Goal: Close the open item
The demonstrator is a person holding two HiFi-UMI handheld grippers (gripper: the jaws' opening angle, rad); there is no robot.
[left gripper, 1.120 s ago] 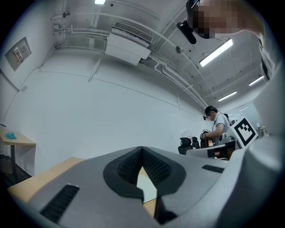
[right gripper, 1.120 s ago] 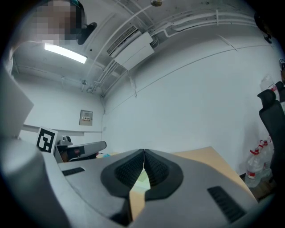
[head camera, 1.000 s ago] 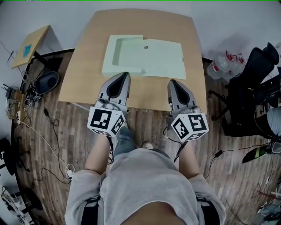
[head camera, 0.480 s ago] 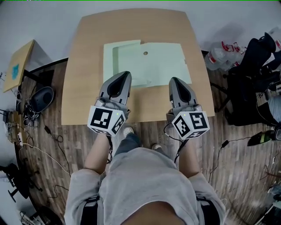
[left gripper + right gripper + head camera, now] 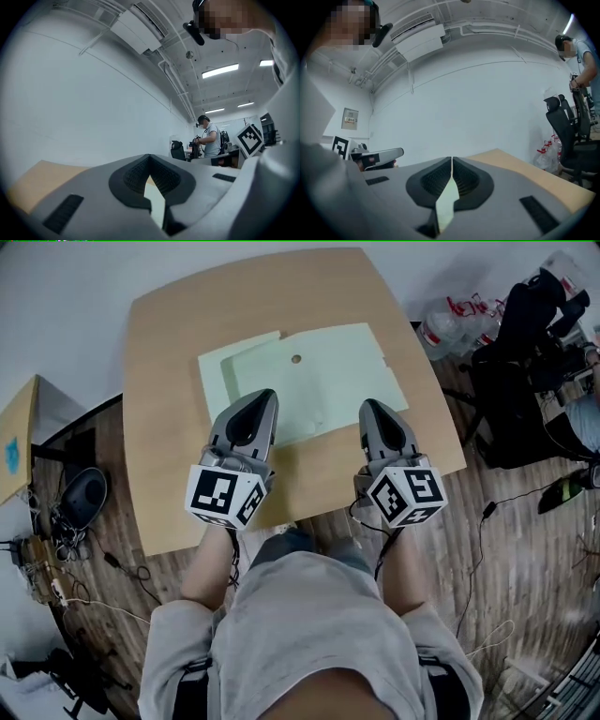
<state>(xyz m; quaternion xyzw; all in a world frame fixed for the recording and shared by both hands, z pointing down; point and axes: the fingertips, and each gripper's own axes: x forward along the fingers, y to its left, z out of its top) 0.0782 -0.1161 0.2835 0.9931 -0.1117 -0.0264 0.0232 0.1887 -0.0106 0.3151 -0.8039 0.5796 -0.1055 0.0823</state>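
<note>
- The room has a wood floor [image 5: 525,568] and a white wall [image 5: 70,93].
- A big tan table [image 5: 169,381] stands in front of the person.
- A black chair [image 5: 525,324] stands to the right of the table, and a small side table [image 5: 14,442] to the left.
- Another person [image 5: 208,136] stands far back in the room.
- A flat, pale green box [image 5: 328,371] lies open near the middle of the table. Its tray is on the left and its lid is spread flat to the right.
- The left gripper [image 5: 261,395] is closed tight and holds nothing. Its tip is above the near part of the box.
- The right gripper [image 5: 368,404] is closed tight and empty too. Its tip is above the near edge of the lid.
- A second ago both grippers hung mostly above the floor, at the near edge of the table. Now they are farther in above the table and reach over the box.
- The box and table now look turned and closer in the head view.
- The jaws are closed, as before.
</note>
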